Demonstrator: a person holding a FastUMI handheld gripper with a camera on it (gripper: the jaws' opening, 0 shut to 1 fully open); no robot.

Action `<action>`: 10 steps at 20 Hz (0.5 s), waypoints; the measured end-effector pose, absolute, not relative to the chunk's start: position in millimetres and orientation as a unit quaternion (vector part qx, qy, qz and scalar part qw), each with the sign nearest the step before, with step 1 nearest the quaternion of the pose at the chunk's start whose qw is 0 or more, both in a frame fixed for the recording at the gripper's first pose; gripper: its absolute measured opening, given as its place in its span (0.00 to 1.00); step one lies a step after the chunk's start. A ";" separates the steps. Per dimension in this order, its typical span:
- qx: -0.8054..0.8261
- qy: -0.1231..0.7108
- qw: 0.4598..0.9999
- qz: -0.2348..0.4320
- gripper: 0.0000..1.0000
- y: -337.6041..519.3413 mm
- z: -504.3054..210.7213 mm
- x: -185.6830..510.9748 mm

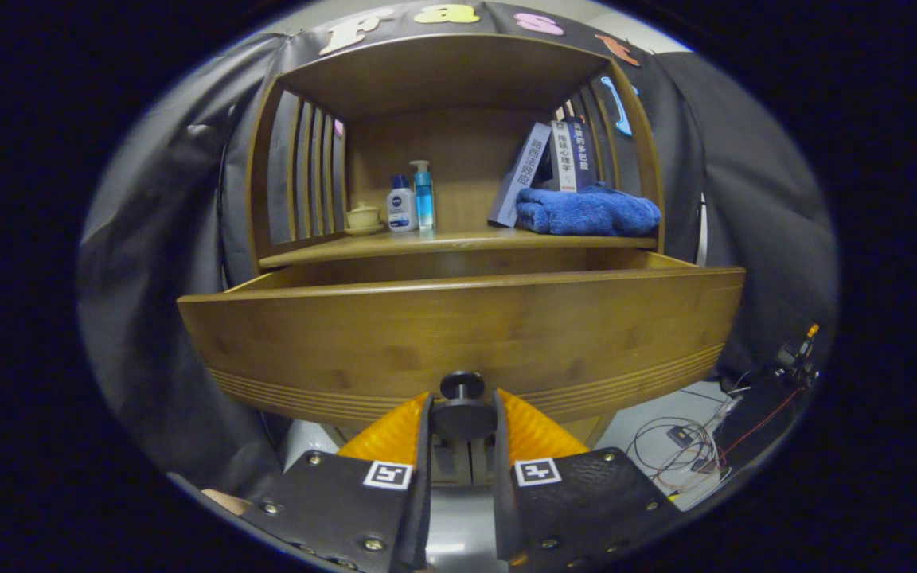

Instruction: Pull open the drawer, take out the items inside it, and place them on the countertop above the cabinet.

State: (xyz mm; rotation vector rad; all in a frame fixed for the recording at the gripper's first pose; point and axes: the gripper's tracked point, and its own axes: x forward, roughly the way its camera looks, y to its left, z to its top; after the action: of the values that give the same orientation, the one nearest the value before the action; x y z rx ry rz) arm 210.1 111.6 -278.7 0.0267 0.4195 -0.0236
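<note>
A wooden cabinet's drawer (458,334) stands pulled out toward me, its wide front panel facing the camera. A dark round knob (462,398) sticks out at the bottom middle of that panel. My gripper (462,414) is shut on the knob, one finger pressing each side of it. The drawer's inside is hidden behind its front panel. Above the drawer is the countertop (458,241), a wooden shelf inside the cabinet's open frame.
On the countertop stand a small cup on a saucer (364,217), a white bottle (401,204) and a blue pump bottle (423,195) at the left, leaning books (542,167) and a folded blue towel (590,211) at the right. Cables (685,450) lie on the floor lower right.
</note>
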 end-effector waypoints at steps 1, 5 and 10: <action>0.017 0.215 0.976 -0.011 0.33 111.4 -282.2 201.1; 0.026 0.219 0.975 -0.011 0.33 115.0 -279.8 183.9; 0.042 0.234 0.971 0.001 0.39 118.2 -269.5 170.9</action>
State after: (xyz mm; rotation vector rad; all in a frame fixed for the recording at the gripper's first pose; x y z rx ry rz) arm 170.9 118.2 -269.5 0.0853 0.4729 0.0022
